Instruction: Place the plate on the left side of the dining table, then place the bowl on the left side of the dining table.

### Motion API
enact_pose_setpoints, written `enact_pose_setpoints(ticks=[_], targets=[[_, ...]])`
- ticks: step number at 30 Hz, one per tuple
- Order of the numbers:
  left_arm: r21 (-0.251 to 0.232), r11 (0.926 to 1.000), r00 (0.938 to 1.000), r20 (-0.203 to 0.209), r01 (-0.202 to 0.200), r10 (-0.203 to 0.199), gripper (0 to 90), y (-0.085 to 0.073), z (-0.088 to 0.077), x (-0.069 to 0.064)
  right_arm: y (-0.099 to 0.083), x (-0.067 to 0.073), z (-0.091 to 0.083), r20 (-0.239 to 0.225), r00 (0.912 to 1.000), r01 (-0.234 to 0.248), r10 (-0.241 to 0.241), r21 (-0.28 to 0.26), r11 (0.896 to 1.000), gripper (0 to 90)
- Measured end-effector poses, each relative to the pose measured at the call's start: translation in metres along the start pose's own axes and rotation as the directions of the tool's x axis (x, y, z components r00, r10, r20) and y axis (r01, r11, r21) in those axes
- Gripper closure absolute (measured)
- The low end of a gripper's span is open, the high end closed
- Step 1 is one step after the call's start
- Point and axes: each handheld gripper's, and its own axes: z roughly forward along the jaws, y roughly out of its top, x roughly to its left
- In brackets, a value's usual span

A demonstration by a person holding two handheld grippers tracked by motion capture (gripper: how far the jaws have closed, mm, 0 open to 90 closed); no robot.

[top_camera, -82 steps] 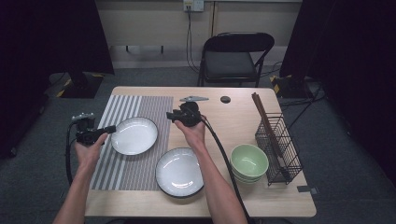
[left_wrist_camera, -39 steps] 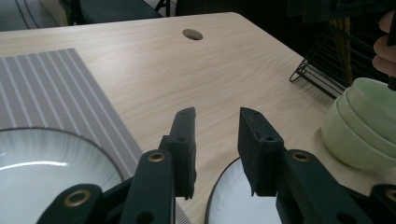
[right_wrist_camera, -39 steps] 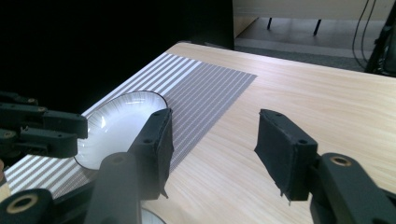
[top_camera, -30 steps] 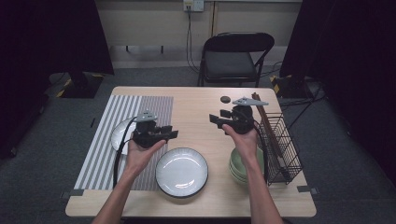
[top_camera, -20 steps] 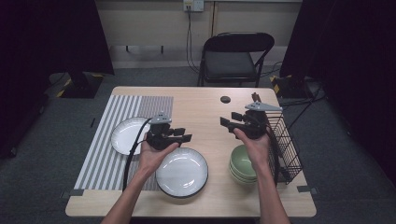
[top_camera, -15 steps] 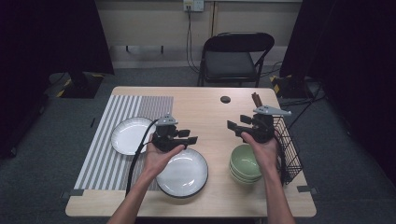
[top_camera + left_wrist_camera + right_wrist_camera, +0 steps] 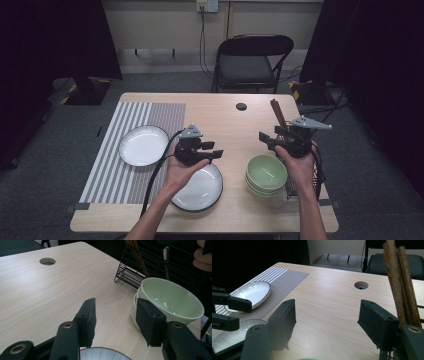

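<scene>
On the desk (image 7: 235, 125), we see the stacked green bowls (image 7: 266, 174) just below the right claw (image 7: 267, 141), nearer it than the left claw (image 7: 216, 155), which hovers over a plate (image 7: 199, 189). Both claws are empty, and their jaws have just been opening. Since a second ago, both hands have shifted rightward toward the bowls.

a black chair (image 7: 253, 62) stands behind the table on grey floor (image 7: 45, 145).
</scene>
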Motion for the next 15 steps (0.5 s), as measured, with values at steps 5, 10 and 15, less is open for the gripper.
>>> enact_pose_setpoints(ticks=[5, 10, 15], targets=[[-0.001, 0.9998, 0.9992, 0.032, -0.022, 0.022, 52.1, 0.005, 0.007, -0.011, 0.004, 0.004, -0.004, -0.011, 0.9999, -0.001, 0.001, -0.007, 1.000, 29.7], [-0.004, 0.9996, 0.9982, 0.052, -0.028, 0.028, 53.6, 0.006, 0.011, -0.017, 0.004, 0.005, -0.003, -0.021, 0.9998, -0.004, 0.004, -0.003, 1.000, 30.1], [0.008, 0.9980, 0.9927, 0.103, -0.063, 0.062, 59.4, 0.006, 0.019, -0.025, 0.007, 0.005, -0.001, -0.027, 0.9996, -0.003, 0.003, 0.002, 1.000, 31.7]])
